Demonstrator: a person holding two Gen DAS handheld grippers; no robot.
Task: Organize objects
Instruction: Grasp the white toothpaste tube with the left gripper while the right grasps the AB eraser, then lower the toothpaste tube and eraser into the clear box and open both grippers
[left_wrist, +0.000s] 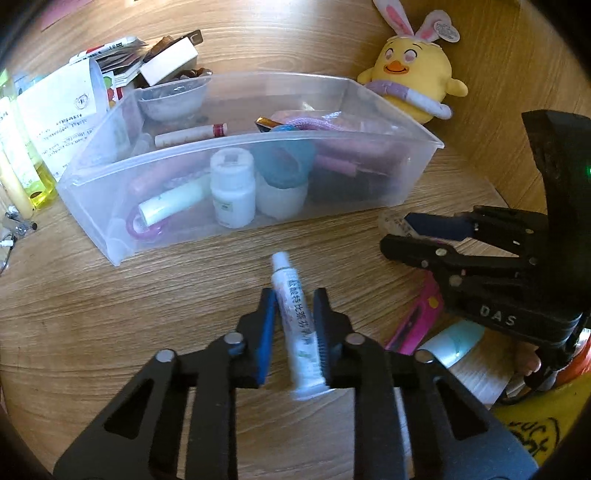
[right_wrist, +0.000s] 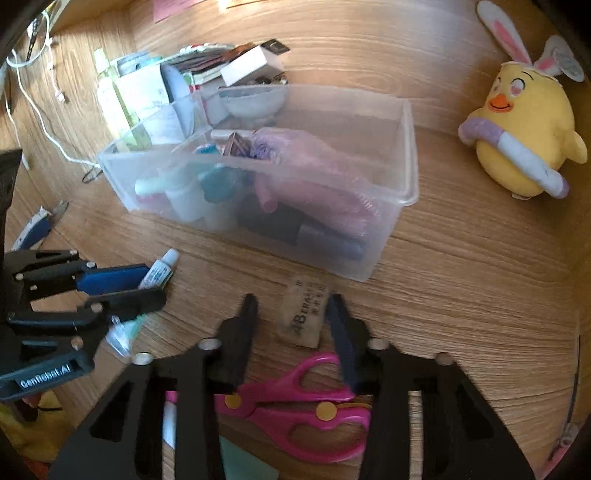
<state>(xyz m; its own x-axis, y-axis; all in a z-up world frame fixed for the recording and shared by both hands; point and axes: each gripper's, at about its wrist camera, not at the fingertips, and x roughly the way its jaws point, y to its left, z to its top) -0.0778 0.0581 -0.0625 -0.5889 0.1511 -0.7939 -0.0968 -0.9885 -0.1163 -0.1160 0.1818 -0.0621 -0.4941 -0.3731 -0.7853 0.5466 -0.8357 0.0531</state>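
Clear plastic bin (left_wrist: 236, 177), upper centre of frame: white bottle (left_wrist: 232, 192), lip balm (left_wrist: 192, 134), teal cap, pink items inside.

Bare wood table (left_wrist: 110, 314) in front of the bin, w/ clutter at left and right edges.

L gripper (left_wrist: 295, 314) pinching small white tube (left_wrist: 297, 317), lower centre.

R gripper (right_wrist: 291, 317) jaws spread either side of eraser (right_wrist: 303, 314), not touching; pink scissors (right_wrist: 295, 406) just below.

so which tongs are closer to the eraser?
Right. The right tongs straddle the eraser, one finger on each side. The left tongs sit off to its left, shut on the small white tube.
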